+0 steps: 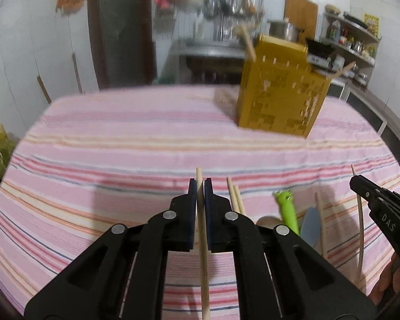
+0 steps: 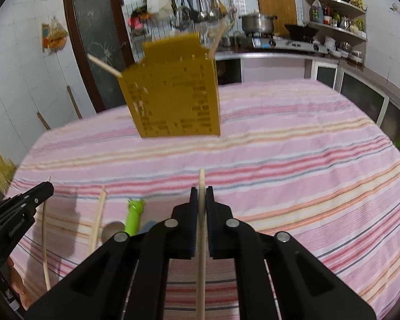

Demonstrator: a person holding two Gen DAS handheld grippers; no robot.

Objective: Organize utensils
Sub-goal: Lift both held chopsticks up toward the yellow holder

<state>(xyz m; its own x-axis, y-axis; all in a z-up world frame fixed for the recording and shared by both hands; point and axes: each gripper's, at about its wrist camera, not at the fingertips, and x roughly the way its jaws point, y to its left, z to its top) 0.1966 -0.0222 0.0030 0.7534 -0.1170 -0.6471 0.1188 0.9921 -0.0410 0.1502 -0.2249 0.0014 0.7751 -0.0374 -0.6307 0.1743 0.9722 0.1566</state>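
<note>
Gripping one chopstick (image 1: 203,240) each, both jaws clamped.

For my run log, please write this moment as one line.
left gripper: shut on wooden chopstick | right gripper: shut on wooden chopstick | yellow perforated plastic holder: upright on striped tablecloth

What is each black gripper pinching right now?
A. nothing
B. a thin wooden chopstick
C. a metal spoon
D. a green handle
B: the left gripper is shut on a thin wooden chopstick, and the right gripper is shut on another wooden chopstick; each stick runs between the pads.
</note>
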